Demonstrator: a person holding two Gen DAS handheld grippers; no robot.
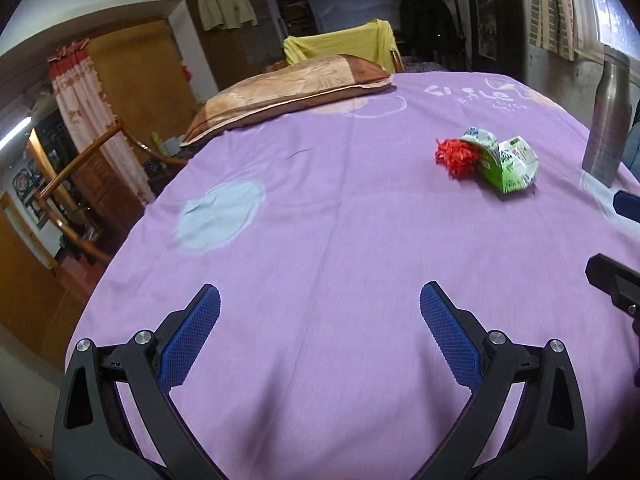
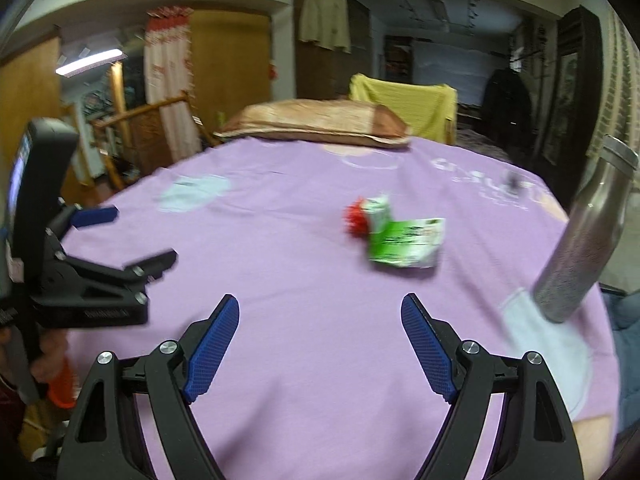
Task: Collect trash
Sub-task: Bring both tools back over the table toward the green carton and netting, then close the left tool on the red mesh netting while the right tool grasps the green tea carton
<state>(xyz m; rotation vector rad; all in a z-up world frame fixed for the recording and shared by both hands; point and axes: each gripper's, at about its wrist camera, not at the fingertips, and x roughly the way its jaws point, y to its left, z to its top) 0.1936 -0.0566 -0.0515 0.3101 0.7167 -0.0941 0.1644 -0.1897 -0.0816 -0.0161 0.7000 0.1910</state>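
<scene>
Both tongs open, empty: left tongs [image 1: 320, 332], right tongs [image 2: 320, 344]. Trash lies on the bed [image 1: 320, 220], well ahead of both: crumpled green-white wrapper [image 1: 510, 164] touching a red scrap [image 1: 456, 156]. A steel bottle [image 1: 608, 120] stands near on the right. You should approach with the right tongs, straddle the wrapper, close low, and keep clear of the bottle.
</scene>
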